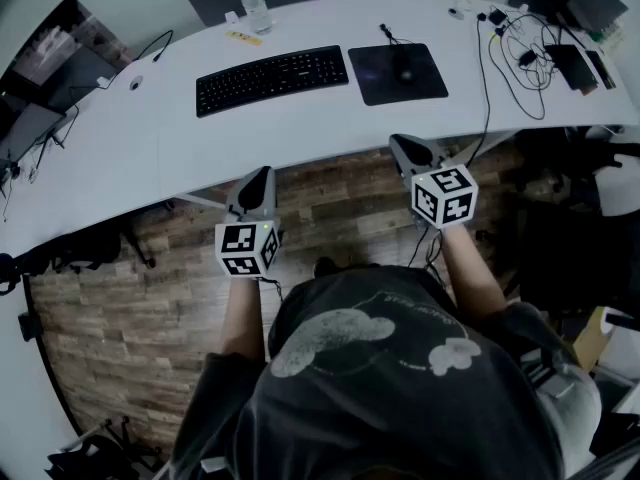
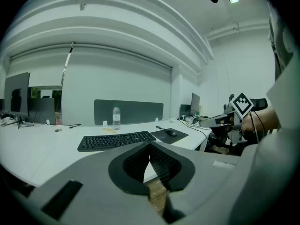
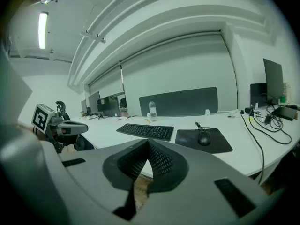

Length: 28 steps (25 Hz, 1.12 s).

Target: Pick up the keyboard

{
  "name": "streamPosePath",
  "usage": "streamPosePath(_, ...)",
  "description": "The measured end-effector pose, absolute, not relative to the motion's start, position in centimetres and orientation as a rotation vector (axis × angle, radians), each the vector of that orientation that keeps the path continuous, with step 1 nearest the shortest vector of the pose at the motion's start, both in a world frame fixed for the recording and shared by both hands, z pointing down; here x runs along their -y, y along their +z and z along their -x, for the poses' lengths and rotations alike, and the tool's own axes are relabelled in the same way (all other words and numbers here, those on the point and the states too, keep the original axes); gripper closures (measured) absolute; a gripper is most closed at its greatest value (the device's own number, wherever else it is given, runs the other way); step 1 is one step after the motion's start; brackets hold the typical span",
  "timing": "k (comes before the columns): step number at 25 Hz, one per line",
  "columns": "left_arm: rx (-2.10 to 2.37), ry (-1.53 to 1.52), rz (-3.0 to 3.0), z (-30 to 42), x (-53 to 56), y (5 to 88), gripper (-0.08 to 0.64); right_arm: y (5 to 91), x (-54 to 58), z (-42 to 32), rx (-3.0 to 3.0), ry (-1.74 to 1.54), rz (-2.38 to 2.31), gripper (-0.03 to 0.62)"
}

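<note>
Your left gripper [image 1: 258, 176] has its fingers [image 2: 164, 162] pressed together, with nothing in them. Your right gripper [image 1: 402, 144] is the same. You hold both just off the near edge of the white worktop [image 1: 130, 158], over the wooden floor [image 1: 335, 203]. The black keyboard [image 1: 272, 79] lies flat near the worktop's middle, beside the mouse pad [image 1: 380, 83], well apart from both grippers.
</note>
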<state>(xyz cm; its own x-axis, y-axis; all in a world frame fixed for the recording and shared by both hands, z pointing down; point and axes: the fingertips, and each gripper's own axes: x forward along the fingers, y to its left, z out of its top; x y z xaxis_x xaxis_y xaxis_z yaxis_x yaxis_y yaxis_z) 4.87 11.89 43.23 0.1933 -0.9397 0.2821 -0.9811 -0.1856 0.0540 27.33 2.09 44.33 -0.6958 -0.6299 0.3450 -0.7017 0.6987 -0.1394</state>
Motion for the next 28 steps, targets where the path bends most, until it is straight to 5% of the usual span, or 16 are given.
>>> streamPosePath(23, 1.699, 0.385, -2.274, 3.9, -13.7, 46.7, 0.554, 45.3, -2.8, -19.9, 2.622, 0.453, -1.149, 0.601)
streamPosePath(28, 1.652, 0.476, -2.312, 5.4, -12.6, 47.3, 0.460, 46.2, -3.0, -18.2, 2.608, 0.480, -1.127, 0.601)
